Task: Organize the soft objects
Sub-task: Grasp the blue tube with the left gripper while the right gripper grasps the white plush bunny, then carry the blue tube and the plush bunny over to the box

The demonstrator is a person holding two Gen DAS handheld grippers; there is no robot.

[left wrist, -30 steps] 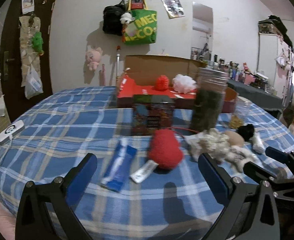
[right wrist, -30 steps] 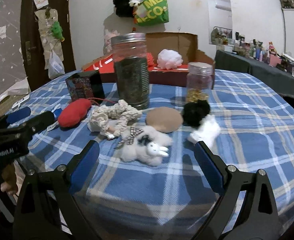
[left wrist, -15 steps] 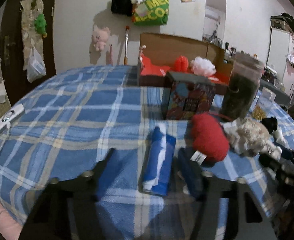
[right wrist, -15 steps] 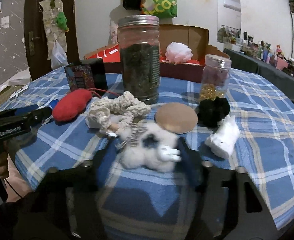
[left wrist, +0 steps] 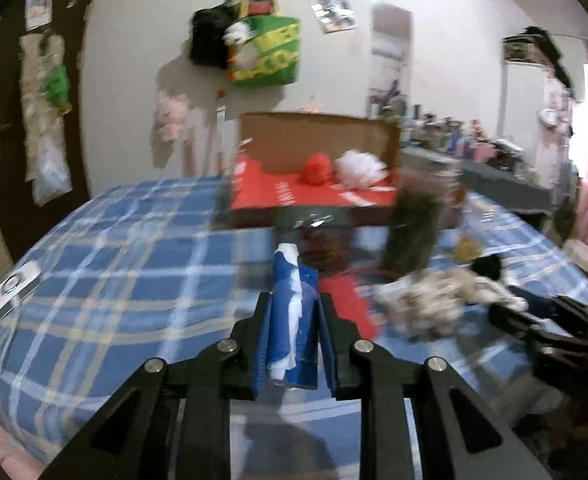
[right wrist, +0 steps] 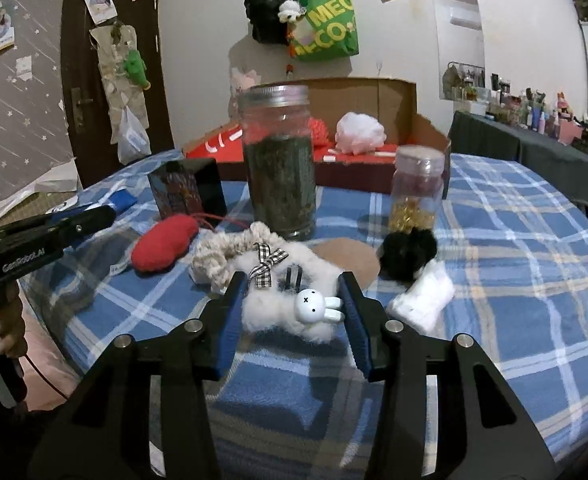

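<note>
Your tabletop [right wrist: 513, 240] is covered by a blue plaid cloth, and at its far side sits the cardboard box [right wrist: 397, 96] with a red fluffy ball [left wrist: 315, 169] and a white one [right wrist: 359, 131] already inside. In front of the box stand a big jar [right wrist: 280, 168] of dark stuff, a smaller jar [right wrist: 417, 190] and a dark little box [right wrist: 188, 190]. Loose soft bits lie around them: a red pouch [right wrist: 164, 248], a cream scrunchie [right wrist: 226, 256], a black pompom [right wrist: 407, 254] and a white pad [right wrist: 421, 300].

Your right gripper [right wrist: 292, 318] has just been closing, and its pads now squeeze the fuzzy white bunny clip [right wrist: 294, 304] from both sides, low over the cloth near the front edge.

Your left gripper [left wrist: 294, 344] has just been closing too, and it's now pinching the blue-and-white packet [left wrist: 294, 320], which pokes out forward between the pads. That view is pretty blurry.
</note>
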